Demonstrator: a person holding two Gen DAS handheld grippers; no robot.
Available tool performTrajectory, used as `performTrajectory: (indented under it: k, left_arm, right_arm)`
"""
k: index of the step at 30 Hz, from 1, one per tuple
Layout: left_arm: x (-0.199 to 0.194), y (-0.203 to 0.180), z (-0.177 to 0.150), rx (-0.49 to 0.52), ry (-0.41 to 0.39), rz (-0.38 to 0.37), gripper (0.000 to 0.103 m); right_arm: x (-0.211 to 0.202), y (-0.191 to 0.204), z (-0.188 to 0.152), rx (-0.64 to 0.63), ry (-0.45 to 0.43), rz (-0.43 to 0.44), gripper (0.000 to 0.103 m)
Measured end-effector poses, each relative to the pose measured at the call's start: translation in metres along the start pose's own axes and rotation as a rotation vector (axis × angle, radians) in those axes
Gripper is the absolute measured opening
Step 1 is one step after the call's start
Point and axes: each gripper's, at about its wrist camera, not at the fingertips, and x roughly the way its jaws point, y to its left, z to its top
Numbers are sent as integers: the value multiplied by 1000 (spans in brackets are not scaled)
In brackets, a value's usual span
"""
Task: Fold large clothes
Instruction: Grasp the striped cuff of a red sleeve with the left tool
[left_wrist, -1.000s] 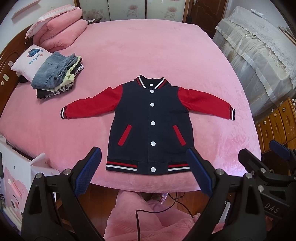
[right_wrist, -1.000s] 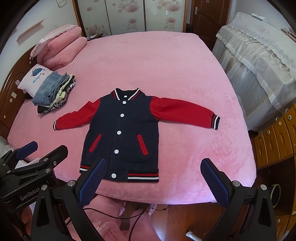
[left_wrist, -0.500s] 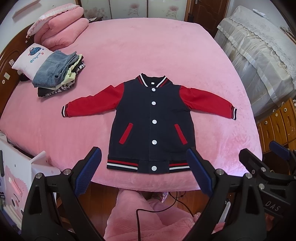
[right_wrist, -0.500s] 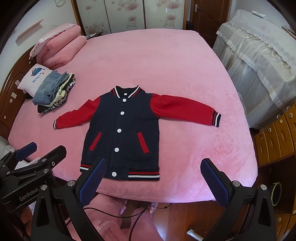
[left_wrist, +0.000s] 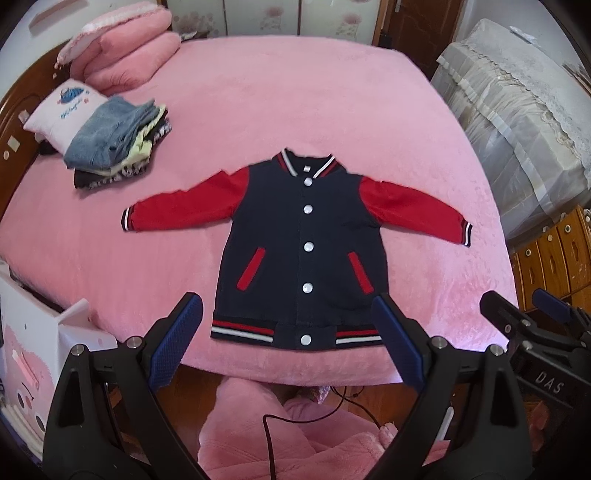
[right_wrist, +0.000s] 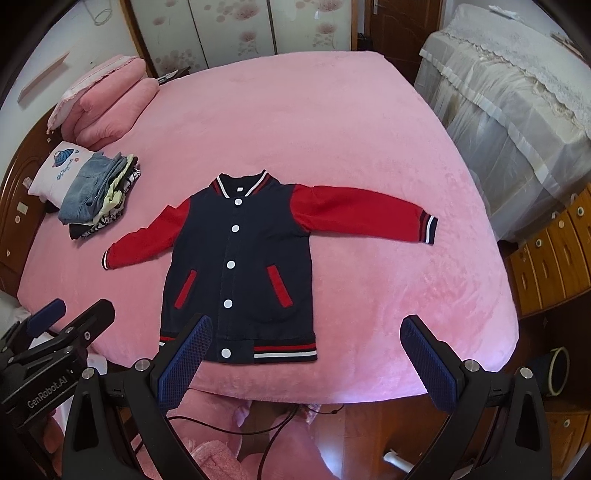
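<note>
A navy baseball jacket (left_wrist: 303, 243) with red sleeves and white snaps lies flat, face up, on the pink bed (left_wrist: 295, 103), hem near the front edge, sleeves spread. It also shows in the right wrist view (right_wrist: 240, 266). My left gripper (left_wrist: 288, 339) is open and empty, held off the bed's front edge just before the hem. My right gripper (right_wrist: 306, 354) is open and empty, before the hem's right end. Each gripper shows at the edge of the other's view, the right one (left_wrist: 535, 332) and the left one (right_wrist: 51, 332).
A stack of folded clothes (left_wrist: 114, 144) lies at the bed's left, by a white pillow (left_wrist: 62, 110) and pink pillows (left_wrist: 125, 51). A cloth-covered piece of furniture (left_wrist: 517, 122) and wooden drawers (left_wrist: 554, 254) stand at the right. A white box (left_wrist: 33, 354) sits at the lower left.
Both grippers have moved slightly forward toward the bed; the jacket appears a little larger and lower in each view. Jaws stay open.
</note>
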Motion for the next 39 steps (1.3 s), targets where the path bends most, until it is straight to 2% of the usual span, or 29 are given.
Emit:
performTrajectory:
  k: [5,8,11,14,17,20,24,29,33,35,39]
  left_arm:
    - [29,31,-3,-77,124,3,91]
    - [51,64,-11,-169,200,-14,91]
    - [77,103,-26,-275,264,-61,91]
    - [107,144,-39,-389,339,-93,91]
    - [143,190,-43,-514,389,-129,91]
    - [178,234,-40,-629,435,-166,91]
    - [224,296,-30,-762,432,-239,91]
    - [278,360,-3,-838,362,-334,86]
    - [325,403,24,-914,321,-332,80]
    - [347,422,34,-947,309,-316,72]
    - [377,446,45,-1037,248,-312,69]
  right_arm:
    - [27,6,4,43,101,25,103]
    - [47,14,0,66,176,25,103]
    - [76,30,-8,41,266,-10,103]
    - [107,58,-17,-25,365,-71,103]
    - [129,90,-20,-76,404,-113,103]
    - [148,125,-18,-124,405,-147,103]
    - [175,176,-7,-178,381,-192,103]
    - [213,235,5,-189,414,-191,103]
    - [232,262,8,-172,419,-182,103]
    - [240,275,7,-182,419,-197,103]
    - [250,287,2,-215,442,-214,103]
